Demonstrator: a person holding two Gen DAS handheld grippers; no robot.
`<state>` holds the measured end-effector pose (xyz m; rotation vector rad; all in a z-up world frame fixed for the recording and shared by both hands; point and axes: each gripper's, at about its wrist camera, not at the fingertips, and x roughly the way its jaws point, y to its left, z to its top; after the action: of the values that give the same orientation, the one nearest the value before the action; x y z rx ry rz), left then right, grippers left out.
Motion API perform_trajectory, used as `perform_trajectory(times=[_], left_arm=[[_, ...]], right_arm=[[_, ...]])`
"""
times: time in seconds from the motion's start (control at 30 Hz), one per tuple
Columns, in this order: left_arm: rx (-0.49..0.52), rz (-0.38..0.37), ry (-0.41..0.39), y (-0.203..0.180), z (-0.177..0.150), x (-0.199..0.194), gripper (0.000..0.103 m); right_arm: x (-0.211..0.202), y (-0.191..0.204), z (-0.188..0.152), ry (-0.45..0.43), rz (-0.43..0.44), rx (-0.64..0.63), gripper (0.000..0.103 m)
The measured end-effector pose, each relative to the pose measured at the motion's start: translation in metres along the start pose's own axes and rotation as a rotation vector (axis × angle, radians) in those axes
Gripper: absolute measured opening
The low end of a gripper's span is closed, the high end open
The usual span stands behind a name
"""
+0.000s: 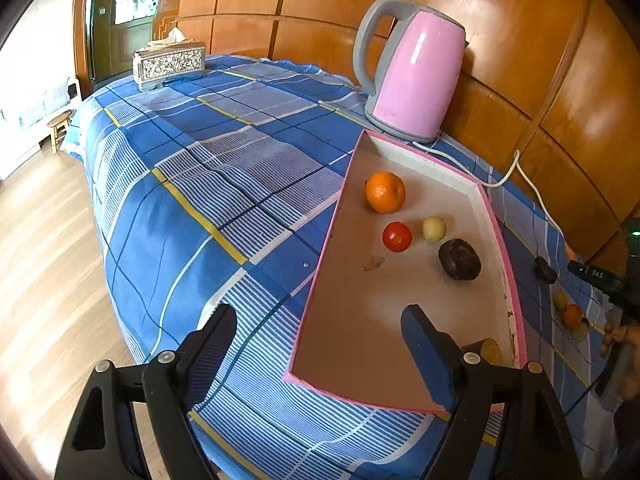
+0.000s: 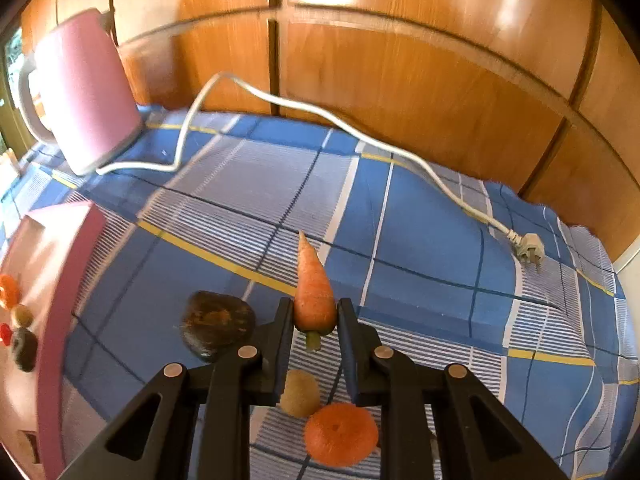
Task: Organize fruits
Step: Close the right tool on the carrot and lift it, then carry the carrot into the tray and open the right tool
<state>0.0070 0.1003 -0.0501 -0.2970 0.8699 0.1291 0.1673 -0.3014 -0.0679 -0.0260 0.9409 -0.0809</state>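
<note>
- The right gripper point(image 2: 314, 316) holds a carrot point(image 2: 313, 292) between its fingers point(image 2: 282, 320), tip pointing away toward the wall-side edge of the worktop point(image 2: 420, 240).
- A dark fruit point(image 2: 218, 324) lies on the cloth just left of the carrot; a small yellowish fruit point(image 2: 300, 394) and an orange point(image 2: 341, 434) lie beneath the gripper.
- The left gripper point(image 1: 320, 344) hangs with fingers point(image 1: 424, 344) spread apart and empty, over the near end of the pink tray point(image 1: 316, 300).
- The tray contains an orange fruit point(image 1: 385, 192), a red tomato point(image 1: 397, 237), a pale small fruit point(image 1: 434, 229) and a dark brown fruit point(image 1: 459, 259).
- A pink kettle point(image 1: 416, 72) stands beyond the tray near the wall-side edge.
</note>
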Motion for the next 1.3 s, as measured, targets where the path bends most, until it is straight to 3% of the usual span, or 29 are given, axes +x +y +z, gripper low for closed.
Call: perform_trajectory(times=[0.33,0.6,0.8,1.0,1.3], left_arm=[[-0.011,-0.004,-0.012,0.001,0.000,-0.006,0.087],[-0.026,-0.001,-0.020,0.004,0.000,-0.009,0.088],[-0.025,0.000,-0.018,0.004,-0.001,-0.009,0.088],[-0.023,0.001,-0.022,0.003,-0.001,-0.010,0.088],[-0.002,-0.005,-0.024,-0.001,-0.001,-0.011,0.088]], right_arm=[[-0.054,0.042,-0.006,-0.089,0.189,-0.033,0.022],[-0.078,0.128,-0.029,-0.041,0.427,-0.166,0.022],[-0.079,0.181,-0.046,0.023,0.538,-0.222,0.022],[-0.080,0.203,-0.059,0.047,0.544,-0.247,0.029],[-0.089,0.176,-0.070,0.011,0.472,-0.202,0.029]])
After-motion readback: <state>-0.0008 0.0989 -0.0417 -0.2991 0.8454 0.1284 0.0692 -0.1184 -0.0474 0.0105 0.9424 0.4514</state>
